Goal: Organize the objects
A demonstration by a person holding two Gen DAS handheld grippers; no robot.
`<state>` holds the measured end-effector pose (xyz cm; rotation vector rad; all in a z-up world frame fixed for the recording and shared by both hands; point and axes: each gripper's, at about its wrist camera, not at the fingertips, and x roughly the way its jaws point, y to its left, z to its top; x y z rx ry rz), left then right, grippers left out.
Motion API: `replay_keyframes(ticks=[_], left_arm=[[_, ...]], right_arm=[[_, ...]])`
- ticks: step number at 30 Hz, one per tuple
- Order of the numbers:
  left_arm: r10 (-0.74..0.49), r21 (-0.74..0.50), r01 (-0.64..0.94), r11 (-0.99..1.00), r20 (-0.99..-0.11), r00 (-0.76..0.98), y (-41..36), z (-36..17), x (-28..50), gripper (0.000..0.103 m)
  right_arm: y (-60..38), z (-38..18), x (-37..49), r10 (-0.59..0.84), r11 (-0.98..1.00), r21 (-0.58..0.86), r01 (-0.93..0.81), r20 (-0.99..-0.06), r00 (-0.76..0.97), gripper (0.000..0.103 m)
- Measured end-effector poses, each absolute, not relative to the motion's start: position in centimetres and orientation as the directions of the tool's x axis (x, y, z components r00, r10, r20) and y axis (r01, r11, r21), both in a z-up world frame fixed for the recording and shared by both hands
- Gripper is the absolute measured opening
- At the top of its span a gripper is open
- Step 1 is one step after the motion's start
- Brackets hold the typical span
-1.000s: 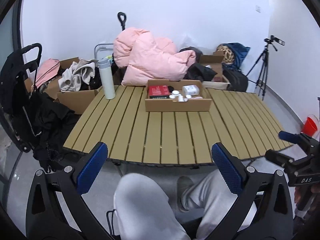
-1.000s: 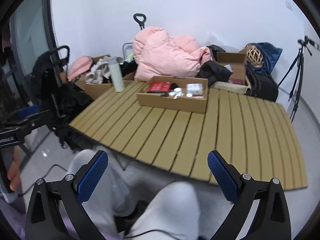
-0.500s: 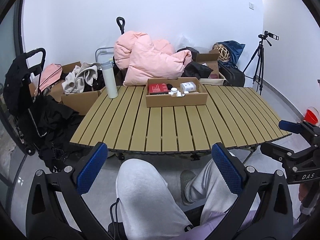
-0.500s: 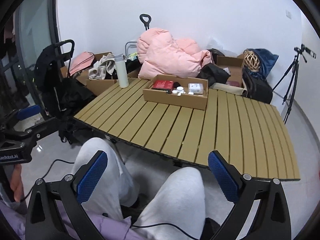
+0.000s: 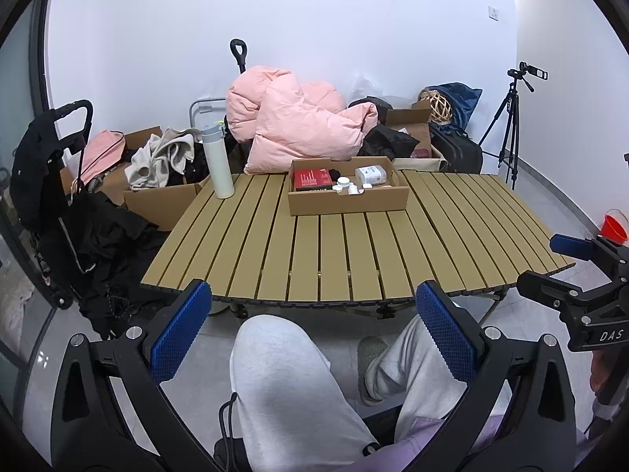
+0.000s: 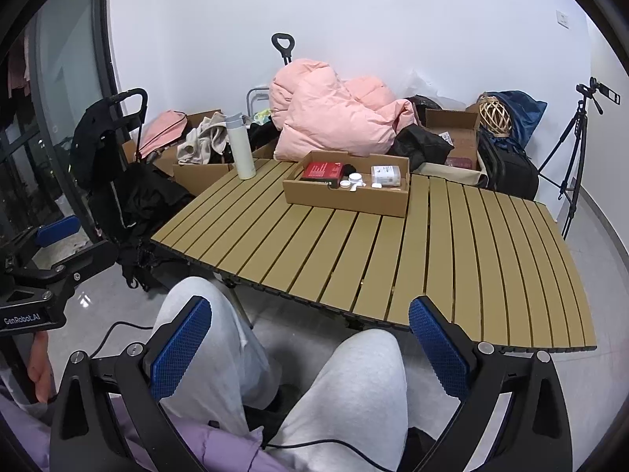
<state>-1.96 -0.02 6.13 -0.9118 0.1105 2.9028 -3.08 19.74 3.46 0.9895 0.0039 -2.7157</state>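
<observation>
Shallow cardboard box is sitting at the far middle of the slatted table, holding a red box, a white packet and small white jars; white bottle is standing upright to its left. Left gripper and right gripper are both hanging wide apart and empty over the person's grey-trousered knees, well short of the table. Only the left view is showing the red cup on the floor, and only the right view is showing the glass door.

Tan slatted table, brown cardboard tray, red box, white bottle, pink duvet

Grey sweatpants, lilac jacket, blue-padded black hand-held gripper.
</observation>
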Motion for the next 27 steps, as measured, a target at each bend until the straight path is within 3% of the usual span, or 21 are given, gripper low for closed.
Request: replay_keyframes(ticks=[27], left_arm=[[0.07,0.039,-0.113,-0.993,-0.578,-0.813,-0.29,6.19,-2.03,0.103]], right_arm=[[20.25,3.09,-3.54,-0.237,-0.969,0.098,0.228,-0.637,-0.733,0.102]])
